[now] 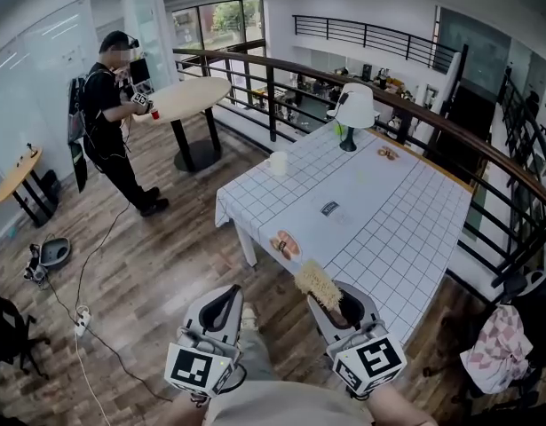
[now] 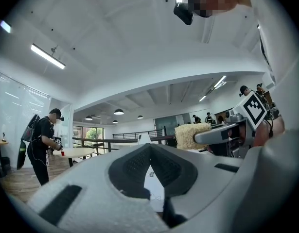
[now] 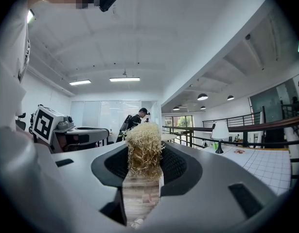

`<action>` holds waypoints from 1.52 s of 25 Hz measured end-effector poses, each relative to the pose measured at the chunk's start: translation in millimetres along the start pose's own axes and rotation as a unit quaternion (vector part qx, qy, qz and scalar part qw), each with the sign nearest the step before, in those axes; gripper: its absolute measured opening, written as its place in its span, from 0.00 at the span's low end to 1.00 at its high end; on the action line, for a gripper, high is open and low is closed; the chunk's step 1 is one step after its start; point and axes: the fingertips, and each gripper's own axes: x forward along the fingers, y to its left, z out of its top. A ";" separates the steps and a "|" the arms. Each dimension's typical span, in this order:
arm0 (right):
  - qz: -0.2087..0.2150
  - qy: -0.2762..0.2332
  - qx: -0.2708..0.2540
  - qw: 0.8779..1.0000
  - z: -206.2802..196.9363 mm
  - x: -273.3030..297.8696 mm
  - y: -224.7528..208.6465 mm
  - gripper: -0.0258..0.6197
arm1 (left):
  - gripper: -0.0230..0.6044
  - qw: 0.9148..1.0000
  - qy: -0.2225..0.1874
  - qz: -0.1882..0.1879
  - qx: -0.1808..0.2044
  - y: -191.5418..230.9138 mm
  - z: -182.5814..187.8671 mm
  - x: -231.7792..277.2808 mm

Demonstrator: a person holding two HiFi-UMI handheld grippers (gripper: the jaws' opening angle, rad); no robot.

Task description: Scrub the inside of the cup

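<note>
A white cup stands near the far left corner of the table with the white checked cloth. Both grippers hang low in front of the table's near end, well short of the cup. My right gripper is shut on a pale, fibrous scrubber that sticks out beyond its jaws; the right gripper view shows the scrubber clamped between the pads. My left gripper is shut with nothing between its jaws. From the left gripper view the scrubber shows off to the right.
On the table are a white lamp, an orange item at the near left edge and a small dark item. A person stands by a round table at the back left. A dark railing runs behind the table.
</note>
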 end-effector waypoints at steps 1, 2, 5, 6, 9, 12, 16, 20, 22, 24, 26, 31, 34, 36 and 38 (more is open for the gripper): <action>-0.002 0.000 -0.001 1.000 -3.9 8.9 -3.7 0.28 | 0.06 1.000 -0.002 0.000 0.005 6.2 -4.3 6.6; -0.002 0.000 -0.002 1.000 -7.6 19.1 -7.2 0.28 | 0.06 1.000 -0.004 -0.001 0.008 12.9 -9.2 13.7; 0.002 -0.002 -0.019 1.000 -11.7 56.2 -12.9 0.28 | 0.06 1.000 -0.001 -0.010 0.012 35.8 -26.6 36.4; 0.003 -0.005 -0.024 1.000 -10.2 70.3 -13.9 0.28 | 0.06 1.000 0.003 -0.014 0.013 45.1 -32.5 45.1; 0.004 -0.008 -0.030 1.000 -7.0 111.5 -21.5 0.28 | 0.06 1.000 0.014 -0.019 0.009 75.9 -47.0 73.2; 0.000 0.005 -0.022 1.000 -11.9 148.6 -39.4 0.28 | 0.06 1.000 0.017 -0.018 0.004 107.3 -55.3 101.9; -0.021 0.023 -0.020 0.999 -14.5 189.5 -67.2 0.28 | 0.06 0.999 0.016 -0.029 -0.003 141.3 -60.3 137.5; -0.039 0.033 -0.010 0.999 -17.5 228.1 -91.8 0.28 | 0.06 0.998 0.041 -0.048 -0.022 168.6 -72.7 183.0; -0.049 0.040 -0.003 0.998 -20.1 248.9 -102.0 0.28 | 0.06 0.997 0.048 -0.057 -0.032 183.5 -77.6 207.4; -0.058 0.045 0.002 0.997 -21.4 270.5 -110.3 0.28 | 0.06 0.996 0.052 -0.069 -0.035 198.1 -82.4 229.0; -0.064 0.048 0.004 0.997 -20.4 292.7 -119.9 0.28 | 0.06 0.995 0.054 -0.079 -0.036 212.4 -86.6 249.8; -0.070 0.059 0.005 0.996 -14.7 352.4 -140.2 0.28 | 0.06 0.993 0.047 -0.097 -0.047 255.9 -91.4 293.7; -0.075 0.061 -0.002 0.995 -8.2 392.1 -148.8 0.28 | 0.06 0.991 0.055 -0.112 -0.052 283.2 -95.5 317.8; -0.080 0.064 -0.008 0.995 -4.4 419.0 -153.8 0.28 | 0.06 0.990 0.050 -0.119 -0.050 304.1 -96.2 336.0; -0.083 0.070 -0.007 0.994 -2.3 442.8 -158.2 0.28 | 0.06 0.989 0.049 -0.131 -0.052 320.8 -96.7 354.3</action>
